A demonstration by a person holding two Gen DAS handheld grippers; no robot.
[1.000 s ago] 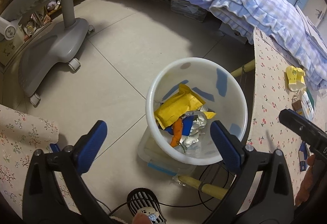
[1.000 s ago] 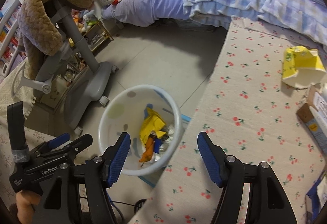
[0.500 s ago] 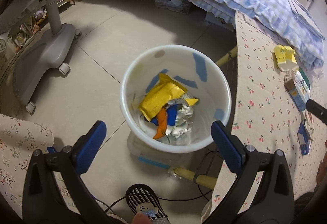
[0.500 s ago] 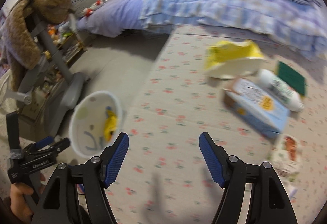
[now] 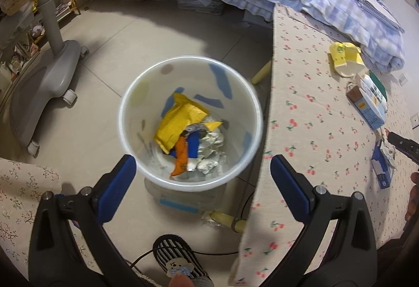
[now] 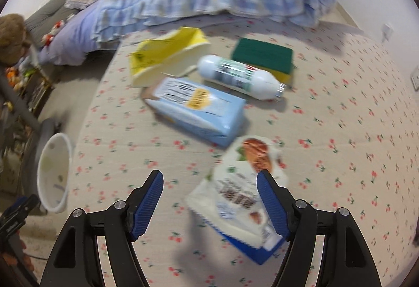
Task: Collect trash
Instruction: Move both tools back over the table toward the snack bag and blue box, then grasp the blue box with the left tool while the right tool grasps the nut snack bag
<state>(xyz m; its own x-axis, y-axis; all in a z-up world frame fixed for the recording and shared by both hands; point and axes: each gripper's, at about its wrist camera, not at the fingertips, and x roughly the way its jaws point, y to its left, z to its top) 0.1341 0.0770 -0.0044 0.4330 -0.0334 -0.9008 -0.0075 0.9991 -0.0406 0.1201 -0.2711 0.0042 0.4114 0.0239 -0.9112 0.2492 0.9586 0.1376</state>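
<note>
Collection is partly done: the white round plastic bin [image 5: 189, 122] on the floor beside the cherry-print table [image 6: 353, 129] holds several wrappers, while a white crinkled snack packet [image 6: 243, 192] lies on the table — long axis running away from the camera, slightly rightward. The right gripper [image 6: 210, 204] hovers over it, jaws spread wide and empty; the left gripper [image 5: 203, 182] — likewise wide, empty — hangs over the bin. A carton, bottle and crushed cup also remain.

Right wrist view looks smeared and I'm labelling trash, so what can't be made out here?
- Print on the white snack packet: motion blur, right wrist view.
- Label on the blue carton: blurred.
- Bin contents: hidden by its wall, right wrist view.
- Right gripper: cut off by the left wrist view's edge.
</note>
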